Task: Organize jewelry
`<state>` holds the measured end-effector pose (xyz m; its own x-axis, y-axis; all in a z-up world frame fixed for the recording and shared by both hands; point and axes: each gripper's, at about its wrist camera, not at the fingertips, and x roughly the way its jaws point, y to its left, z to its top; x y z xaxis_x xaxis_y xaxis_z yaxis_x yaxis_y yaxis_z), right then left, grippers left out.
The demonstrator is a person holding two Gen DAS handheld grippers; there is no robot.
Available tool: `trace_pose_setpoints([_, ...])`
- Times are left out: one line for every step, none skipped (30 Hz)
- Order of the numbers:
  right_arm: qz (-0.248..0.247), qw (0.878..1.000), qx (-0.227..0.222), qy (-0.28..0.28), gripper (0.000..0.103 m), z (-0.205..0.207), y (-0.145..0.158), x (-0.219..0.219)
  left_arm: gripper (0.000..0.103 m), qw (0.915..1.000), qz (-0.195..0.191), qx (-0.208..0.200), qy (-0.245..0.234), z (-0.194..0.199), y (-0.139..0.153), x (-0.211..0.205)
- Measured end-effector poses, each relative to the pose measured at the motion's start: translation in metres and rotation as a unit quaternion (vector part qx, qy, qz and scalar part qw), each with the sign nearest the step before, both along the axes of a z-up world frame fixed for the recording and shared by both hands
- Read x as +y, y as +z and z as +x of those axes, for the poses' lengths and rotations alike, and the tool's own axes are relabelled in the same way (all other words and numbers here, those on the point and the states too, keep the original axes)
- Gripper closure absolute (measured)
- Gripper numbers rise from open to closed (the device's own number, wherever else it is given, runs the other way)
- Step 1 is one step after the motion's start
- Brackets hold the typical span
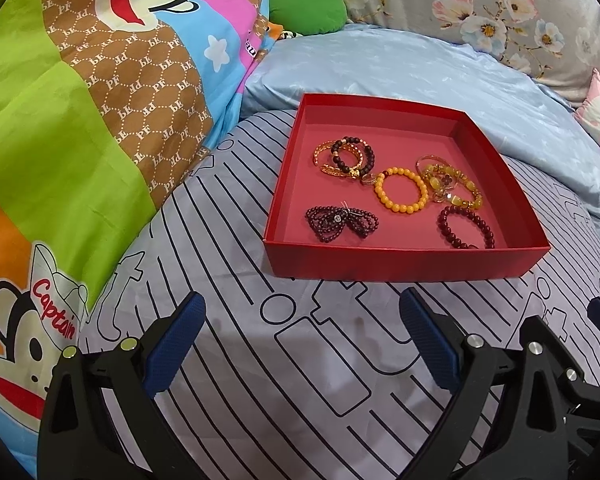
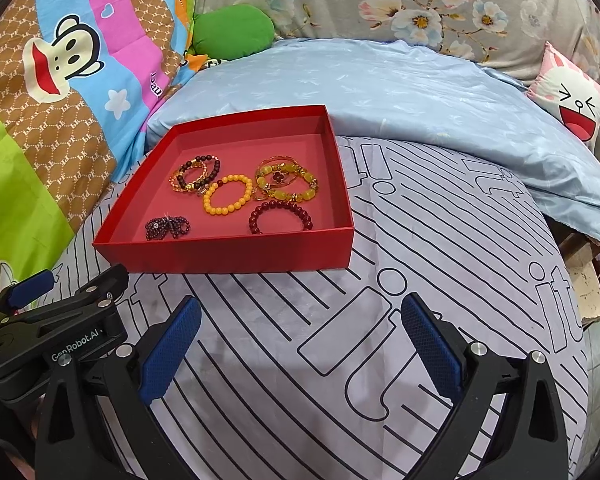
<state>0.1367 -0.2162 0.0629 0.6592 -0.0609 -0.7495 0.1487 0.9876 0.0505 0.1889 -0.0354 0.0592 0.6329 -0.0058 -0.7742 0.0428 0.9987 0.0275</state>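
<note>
1. Quilt (image 1: pixel 80 128), bright and printed with cartoon monkeys, is bunched at the far left, seemingly pushed aside to leave the flat striped bed sheet (image 1: pixel 260 360) free as a work surface.
2. Left tool (image 1: pixel 302 344) hovers low over that sheet with its blue pads wide apart and nothing between them; it sits just short of the box, which reads as waiting rather than reaching.
3. Red box (image 1: pixel 404 266), shallow and lidless, rests on the sheet in front of both tools, its low wall making the contents easy to reach from above.
4. Inside, left to right: a dark bead and gold bangle cluster (image 1: pixel 346 158); a looped purple strand (image 1: pixel 340 220) near the front wall; a yellow bead bracelet (image 1: pixel 400 190) in the middle; a tangle of amber pieces (image 1: pixel 448 182); a dark red bracelet (image 1: pixel 466 226) at the front right; several overlap, so sorting looks unfinished.
5. Right tool (image 2: pixel 300 344) is likewise released and empty, held over the sheet to the right of the left one.
</note>
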Motion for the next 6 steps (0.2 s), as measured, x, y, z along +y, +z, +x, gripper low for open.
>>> trace_pose_setpoints([0.000,1.000,0.000,0.001,0.006,-0.0003,-0.0001,0.0001,0.010,1.0000,0.001,-0.001,0.003,-0.0003,0.0001,0.0003])
trace_pose_setpoints([0.000,1.000,-0.001,0.001,0.006,-0.0005,0.0003,-0.0003,0.010,1.0000,0.001,-0.002,0.006,-0.0003,0.0004,0.0007])
trace_pose_setpoints([0.000,1.000,-0.001,0.000,0.006,-0.0009,0.0003,-0.0007,0.010,1.0000,-0.001,-0.005,0.008,-0.0007,0.0011,0.0013])
trace_pose_setpoints([0.001,1.000,-0.002,0.000,0.006,-0.0017,0.0005,-0.0017,0.010,1.0000,-0.002,-0.005,0.008,-0.0011,0.0013,0.0014])
trace_pose_setpoints([0.000,1.000,-0.001,0.000,0.006,-0.0011,0.0005,-0.0016,0.010,1.0000,-0.004,-0.004,0.007,-0.0009,0.0014,0.0018])
trace_pose_setpoints([0.000,1.000,-0.001,0.000,0.006,-0.0011,0.0005,-0.0015,0.010,1.0000,-0.004,-0.002,0.007,-0.0005,0.0012,0.0021])
